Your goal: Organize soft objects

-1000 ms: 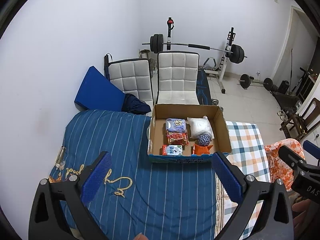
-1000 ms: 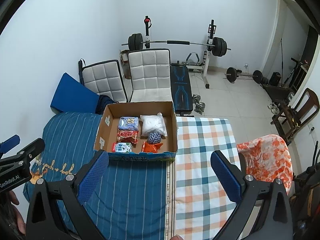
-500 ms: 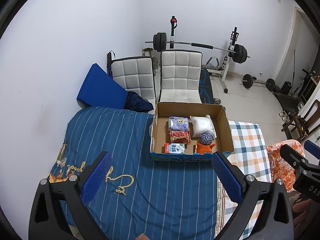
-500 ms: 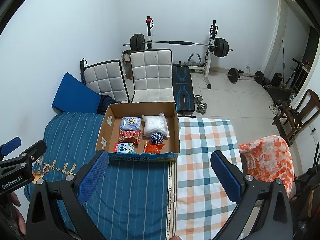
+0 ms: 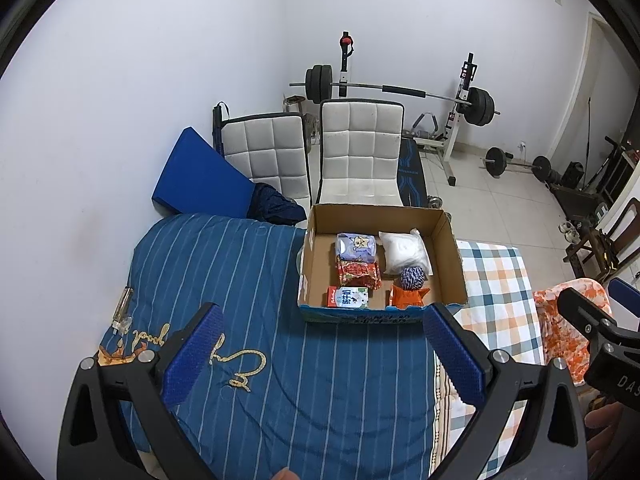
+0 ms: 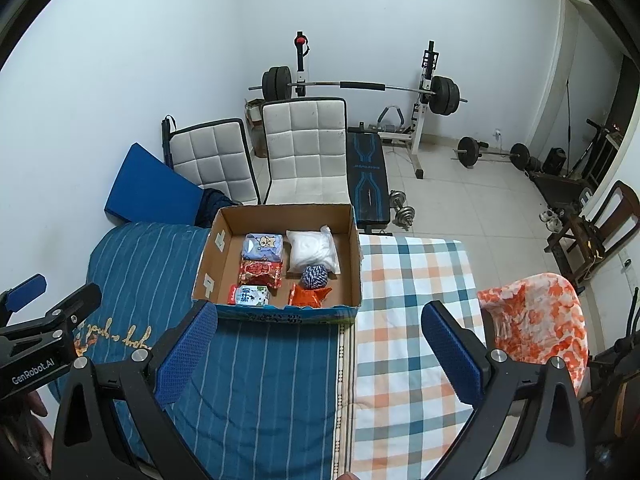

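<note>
An open cardboard box [image 5: 450,240] [image 6: 354,248] stands on the bed. Inside lie a pale blue tissue pack [image 5: 357,246] [image 6: 263,247], a red packet [image 5: 359,273] [image 6: 259,271], a small white carton [image 5: 349,297] [image 6: 249,295], a white bag [image 5: 404,251] [image 6: 312,252], a blue-white yarn ball [image 5: 413,278] [image 6: 314,276] and an orange packet [image 5: 408,296] [image 6: 309,295]. My left gripper [image 5: 320,348] is open and empty, held high over the blue striped blanket [image 5: 224,272]. My right gripper [image 6: 318,348] is open and empty, above the blanket seam in front of the box.
A checked blanket [image 6: 412,312] covers the bed's right part. An orange floral cloth [image 6: 536,320] lies at its right edge. Two white chairs [image 5: 360,148], a blue mat [image 5: 196,176], a weight bench [image 6: 368,172] and a barbell rack [image 6: 360,86] stand beyond the bed.
Both grippers have drawn back and up a little; the box and bed look slightly farther away. Both stay open and empty.
</note>
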### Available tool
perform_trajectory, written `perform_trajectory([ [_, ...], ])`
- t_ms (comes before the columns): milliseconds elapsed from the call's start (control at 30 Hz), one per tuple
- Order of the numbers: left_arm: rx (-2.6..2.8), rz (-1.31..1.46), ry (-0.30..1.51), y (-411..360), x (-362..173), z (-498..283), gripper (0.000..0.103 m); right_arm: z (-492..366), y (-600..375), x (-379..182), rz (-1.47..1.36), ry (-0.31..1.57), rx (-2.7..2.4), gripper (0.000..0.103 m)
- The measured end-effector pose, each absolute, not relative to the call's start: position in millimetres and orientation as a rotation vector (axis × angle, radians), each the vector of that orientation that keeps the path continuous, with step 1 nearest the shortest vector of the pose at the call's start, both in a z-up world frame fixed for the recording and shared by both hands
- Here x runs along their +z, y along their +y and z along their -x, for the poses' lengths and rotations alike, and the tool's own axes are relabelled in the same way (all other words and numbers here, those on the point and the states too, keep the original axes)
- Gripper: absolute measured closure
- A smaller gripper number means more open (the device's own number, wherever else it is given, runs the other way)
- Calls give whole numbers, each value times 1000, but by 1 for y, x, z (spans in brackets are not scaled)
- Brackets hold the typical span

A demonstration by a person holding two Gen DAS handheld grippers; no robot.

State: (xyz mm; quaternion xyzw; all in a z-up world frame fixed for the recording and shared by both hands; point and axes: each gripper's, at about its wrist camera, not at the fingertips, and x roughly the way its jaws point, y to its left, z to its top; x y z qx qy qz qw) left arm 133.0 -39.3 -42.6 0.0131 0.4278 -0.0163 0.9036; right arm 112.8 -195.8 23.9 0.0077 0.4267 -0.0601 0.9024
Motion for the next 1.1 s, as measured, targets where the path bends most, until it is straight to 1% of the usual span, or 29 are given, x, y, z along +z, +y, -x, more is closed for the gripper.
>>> perform_trajectory([
  [1100, -33, -26, 882, -40, -40, -134, 0, -113, -204, 24, -23, 881, -136, 0],
])
